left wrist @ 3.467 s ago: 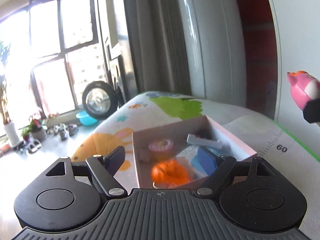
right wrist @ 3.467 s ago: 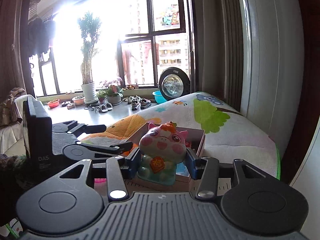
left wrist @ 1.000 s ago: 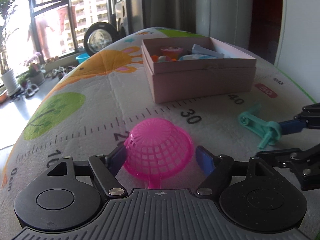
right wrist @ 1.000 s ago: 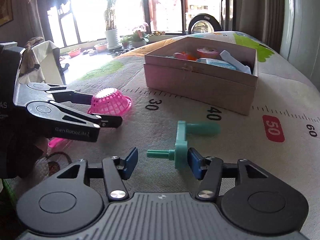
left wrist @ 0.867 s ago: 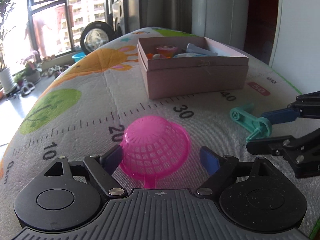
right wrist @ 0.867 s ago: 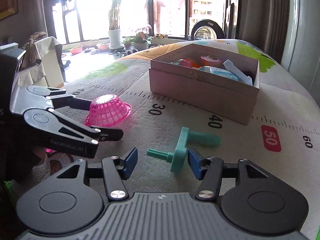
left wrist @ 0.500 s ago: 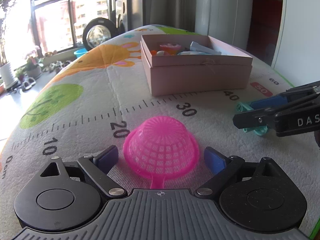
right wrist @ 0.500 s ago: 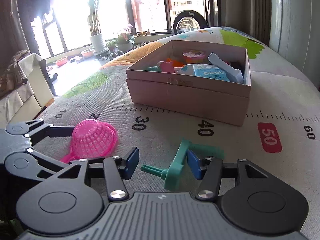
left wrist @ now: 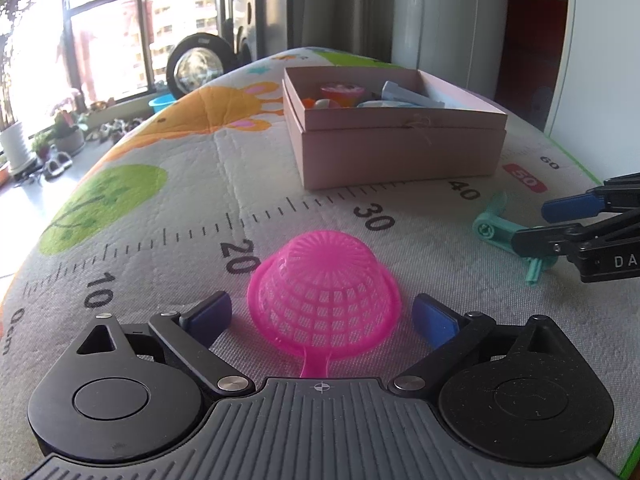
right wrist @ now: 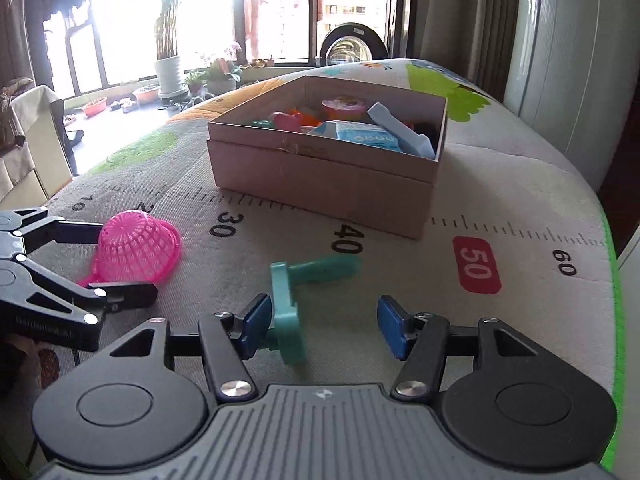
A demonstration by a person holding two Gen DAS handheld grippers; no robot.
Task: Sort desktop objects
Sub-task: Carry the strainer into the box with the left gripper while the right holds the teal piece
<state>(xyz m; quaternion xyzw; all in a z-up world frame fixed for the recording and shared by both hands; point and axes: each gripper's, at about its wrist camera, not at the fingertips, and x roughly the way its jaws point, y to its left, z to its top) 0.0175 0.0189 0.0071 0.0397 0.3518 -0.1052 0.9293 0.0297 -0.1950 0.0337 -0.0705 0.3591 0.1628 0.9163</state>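
Left gripper (left wrist: 322,316) jaws wide, just been opening, w/ the pink mesh strainer (left wrist: 323,293) between them but pads clear of it on both sides. Strainer sits dome-up, rim down on the ruler-print play mat (left wrist: 168,184), by the 20 mark, its thin handle pointing back at the camera. Looks light, thin plastic, springy lattice; prob. flexes if squeezed hard and could skid on the mat. Best hold, I'd say: across the rim where it's stiffest, or the handle stub; gentle close.

Right gripper (right wrist: 324,326) part open, nothing clamped. Teal plastic crank-shaped toy (right wrist: 286,300) lies on the mat by the 40 mark, just inside the left pad, maybe touching; right pad well clear. Rigid, light, smooth, so may twist in the pads; flat arm looks the surest spot, not the round peg.

Both grippers pitch downward, low over the mat, side by side.

Further back: pink cardboard box (right wrist: 320,184), open top, already holding toys incl. a blue-white carton (right wrist: 366,136). Behind it, window, plants.
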